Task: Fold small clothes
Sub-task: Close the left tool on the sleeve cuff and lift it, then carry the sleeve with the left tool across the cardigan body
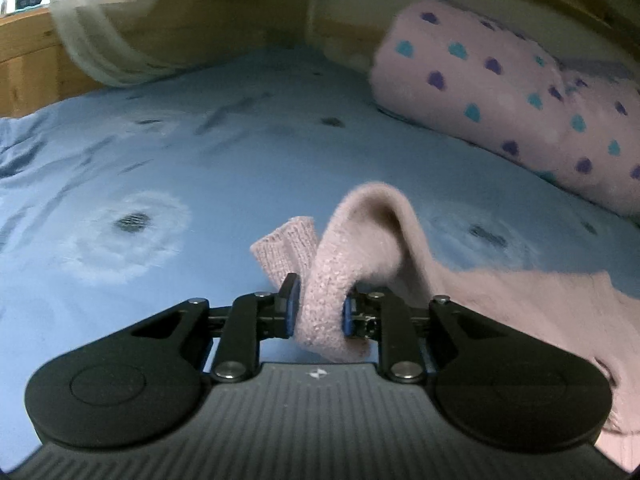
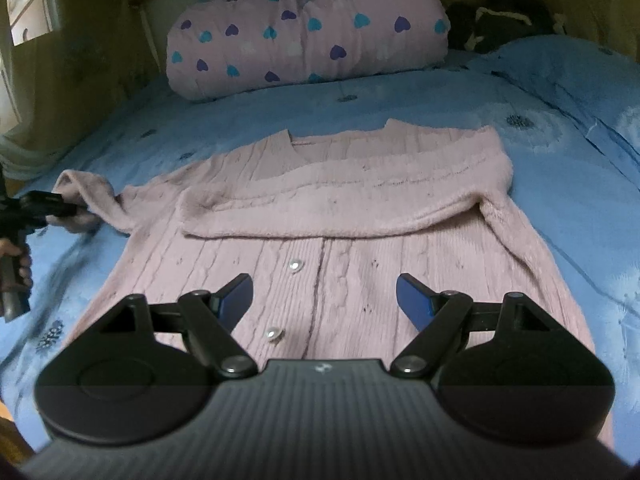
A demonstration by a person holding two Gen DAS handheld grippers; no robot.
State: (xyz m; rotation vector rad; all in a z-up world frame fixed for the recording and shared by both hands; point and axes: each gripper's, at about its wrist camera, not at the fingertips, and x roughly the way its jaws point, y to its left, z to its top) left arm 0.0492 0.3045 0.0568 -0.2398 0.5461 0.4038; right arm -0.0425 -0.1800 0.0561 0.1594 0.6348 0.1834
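A pink knitted cardigan (image 2: 320, 216) lies flat on the blue bedspread (image 2: 560, 184), buttons up, with its right sleeve (image 2: 328, 204) folded across the chest. The left sleeve (image 1: 344, 264) is bunched and raised off the bed, and my left gripper (image 1: 320, 308) is shut on it, blue pads pressing the knit from both sides. The ribbed cuff (image 1: 286, 246) sticks out beyond the pads. In the right wrist view my left gripper (image 2: 70, 212) shows at the far left, with a hand (image 2: 18, 262) on its handle. My right gripper (image 2: 325, 300) hovers open over the cardigan's lower front, nothing between its fingers.
A rolled pink blanket (image 2: 308, 32) with blue and purple hearts lies at the head of the bed. Dark items (image 2: 500, 20) sit behind it at the right. A wooden bed frame (image 1: 24, 60) and a sheer curtain (image 1: 92, 40) stand at the far left.
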